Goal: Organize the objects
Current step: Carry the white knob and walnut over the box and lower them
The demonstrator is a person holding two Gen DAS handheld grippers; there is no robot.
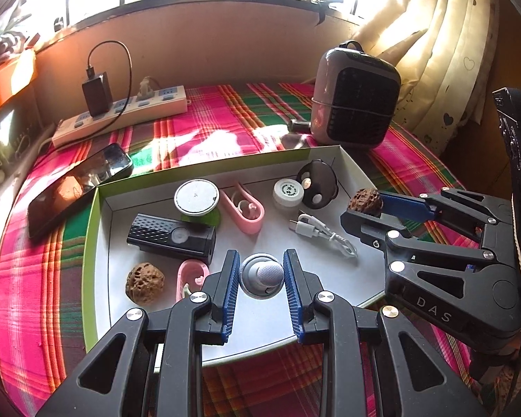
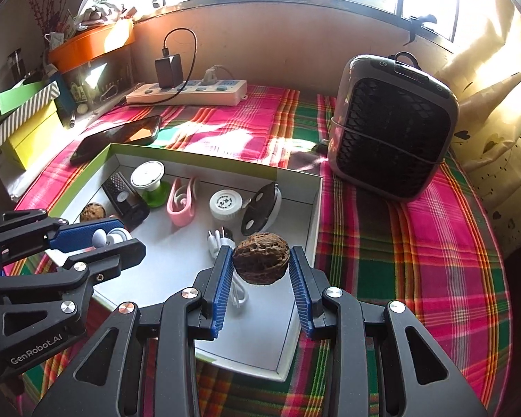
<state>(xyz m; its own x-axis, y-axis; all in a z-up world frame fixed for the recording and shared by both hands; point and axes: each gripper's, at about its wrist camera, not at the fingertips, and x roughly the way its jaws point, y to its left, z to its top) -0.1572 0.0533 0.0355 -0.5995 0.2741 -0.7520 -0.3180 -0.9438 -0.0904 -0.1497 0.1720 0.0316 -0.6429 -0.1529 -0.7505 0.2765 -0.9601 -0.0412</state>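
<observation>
Blue ribbed pads on both grippers were closed on cargo above the white tray (image 1: pixel 97 243). Our left gripper (image 1: pixel 261 272) had its jaws narrow around a small silver and white earbud-like piece (image 1: pixel 261 275), held over the tray's near edge. Our right gripper (image 2: pixel 261 260) gripped a wrinkled brown walnut (image 2: pixel 261 262) with its jaws somewhat wider, and carried it over the tray's right side, just above the coiled white cable (image 1: pixel 321 234).

Inside the tray lay a second walnut (image 1: pixel 145 282) by the left wall, a black box-shaped gadget (image 1: pixel 172 236) beside it, a white disc on a green base (image 1: pixel 197 197), two pink clips (image 1: pixel 246 210), a white round cap (image 1: pixel 287 193) and a dark round case (image 1: pixel 317 182) toward the far right corner.

We judged several risks. The held walnut is round and hard, so pads meeting it off-centre could let it roll out; dropped from height, it might bounce over the low right wall onto the plaid cloth (image 2: pixel 416 260). Setting it on the cable would leave it unsteady. The silver piece is smooth and small, and could twist between the pads. The two grippers also hung near each other, so a careless swing could knock one load loose.
</observation>
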